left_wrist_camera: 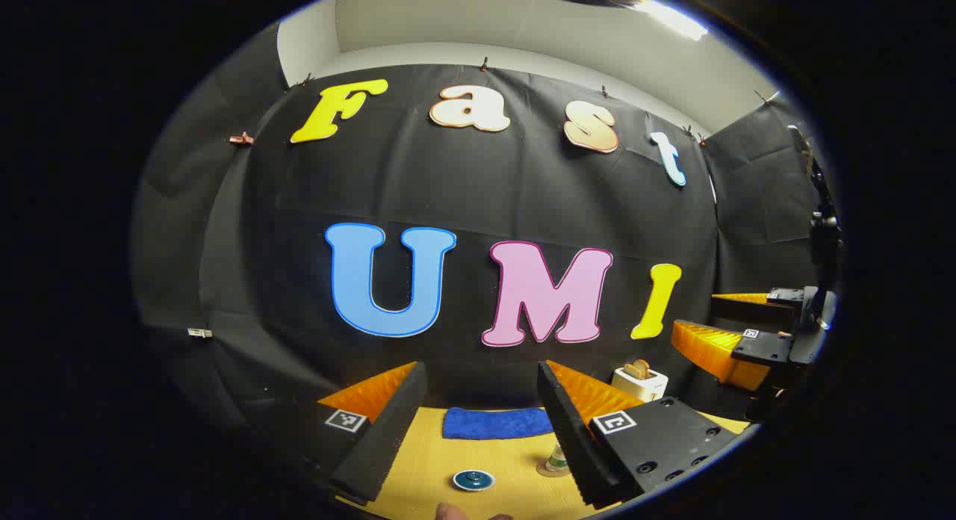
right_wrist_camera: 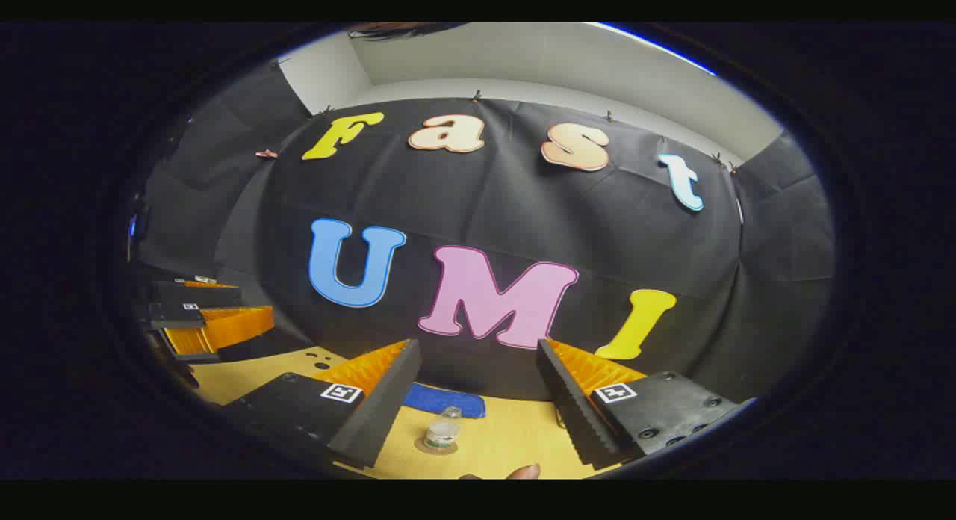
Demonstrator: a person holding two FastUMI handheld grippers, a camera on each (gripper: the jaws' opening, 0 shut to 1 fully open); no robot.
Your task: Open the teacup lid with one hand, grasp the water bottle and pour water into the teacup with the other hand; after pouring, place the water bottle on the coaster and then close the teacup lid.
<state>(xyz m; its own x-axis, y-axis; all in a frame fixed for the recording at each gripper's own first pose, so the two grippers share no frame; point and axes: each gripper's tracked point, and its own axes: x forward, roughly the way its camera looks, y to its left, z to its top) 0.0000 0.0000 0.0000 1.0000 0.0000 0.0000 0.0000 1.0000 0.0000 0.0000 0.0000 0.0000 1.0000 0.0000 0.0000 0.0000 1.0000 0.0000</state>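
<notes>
While both tools are hovering wide and empty for approach, the left gripper (left_wrist_camera: 482, 400) is facing the teacup lid (left_wrist_camera: 473, 480), the right gripper (right_wrist_camera: 478, 389) the near water bottle (right_wrist_camera: 442, 432).

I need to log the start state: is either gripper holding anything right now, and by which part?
Nothing is held. The left gripper and right gripper both have jaws wide apart above the table, with the teacup lid and water bottle untouched.
</notes>
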